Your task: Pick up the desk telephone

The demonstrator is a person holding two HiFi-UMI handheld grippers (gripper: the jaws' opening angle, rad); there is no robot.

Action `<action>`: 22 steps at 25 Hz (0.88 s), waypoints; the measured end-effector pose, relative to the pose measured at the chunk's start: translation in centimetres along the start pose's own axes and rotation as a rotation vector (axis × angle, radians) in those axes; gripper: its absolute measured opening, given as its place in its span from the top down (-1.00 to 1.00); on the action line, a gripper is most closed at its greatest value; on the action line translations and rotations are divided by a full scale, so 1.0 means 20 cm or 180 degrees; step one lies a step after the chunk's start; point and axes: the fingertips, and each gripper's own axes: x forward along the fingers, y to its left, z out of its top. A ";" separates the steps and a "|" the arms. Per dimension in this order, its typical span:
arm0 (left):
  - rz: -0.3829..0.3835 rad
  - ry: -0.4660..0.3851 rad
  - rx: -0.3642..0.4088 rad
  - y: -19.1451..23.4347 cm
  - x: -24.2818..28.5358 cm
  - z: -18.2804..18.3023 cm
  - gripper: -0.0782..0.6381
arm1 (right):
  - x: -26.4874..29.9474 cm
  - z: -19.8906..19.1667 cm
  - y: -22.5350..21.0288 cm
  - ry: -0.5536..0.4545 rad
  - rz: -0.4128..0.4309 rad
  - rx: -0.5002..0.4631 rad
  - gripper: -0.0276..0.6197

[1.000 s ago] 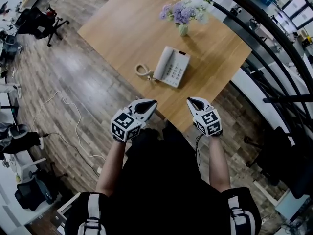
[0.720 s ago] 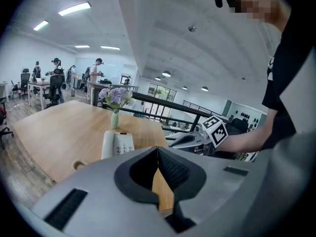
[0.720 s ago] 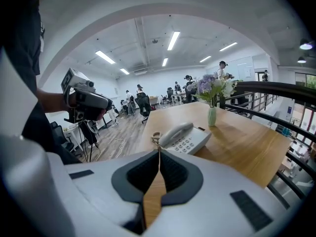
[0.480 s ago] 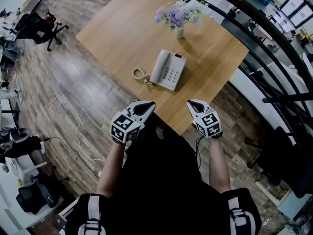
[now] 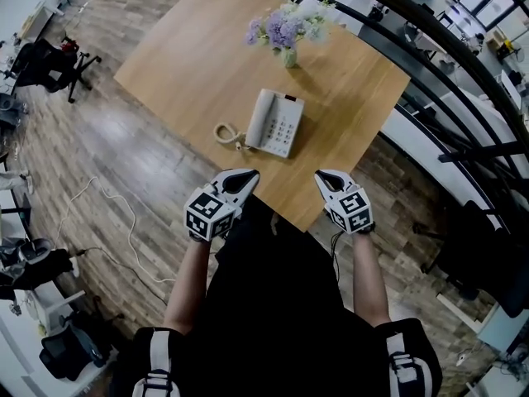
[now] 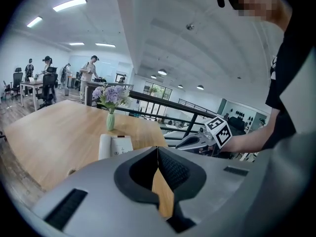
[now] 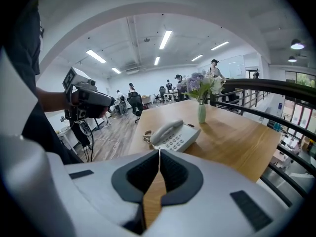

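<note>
Free tabletop (image 5: 318, 176) before telephone (image 5: 273, 123); vase (image 5: 288, 57) behind.

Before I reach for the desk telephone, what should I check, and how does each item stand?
1. Left tool jaws open for a grasp: not ok, shut, empty.
2. Right tool jaws open: not ok, shut, empty.
3. Desk telephone on the table, handset seated: ok.
4. Bare wood between tools and telephone: ok.
5. Vase of flowers stands apart from the telephone: ok.
6. Coiled cord beside the telephone free to lift: cannot tell.
</note>
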 end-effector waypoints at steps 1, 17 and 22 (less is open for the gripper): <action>-0.0010 -0.0007 -0.0008 0.02 0.01 0.00 0.72 | 0.00 0.00 0.00 0.0011 -0.0008 0.0002 0.84; -0.0098 0.0093 -0.0192 0.35 0.08 -0.02 0.72 | 0.24 0.06 -0.04 0.0191 -0.0094 0.0086 0.84; -0.0133 0.0129 -0.0204 0.45 0.12 0.01 0.72 | 0.31 0.08 -0.05 0.0228 -0.0096 0.0120 0.84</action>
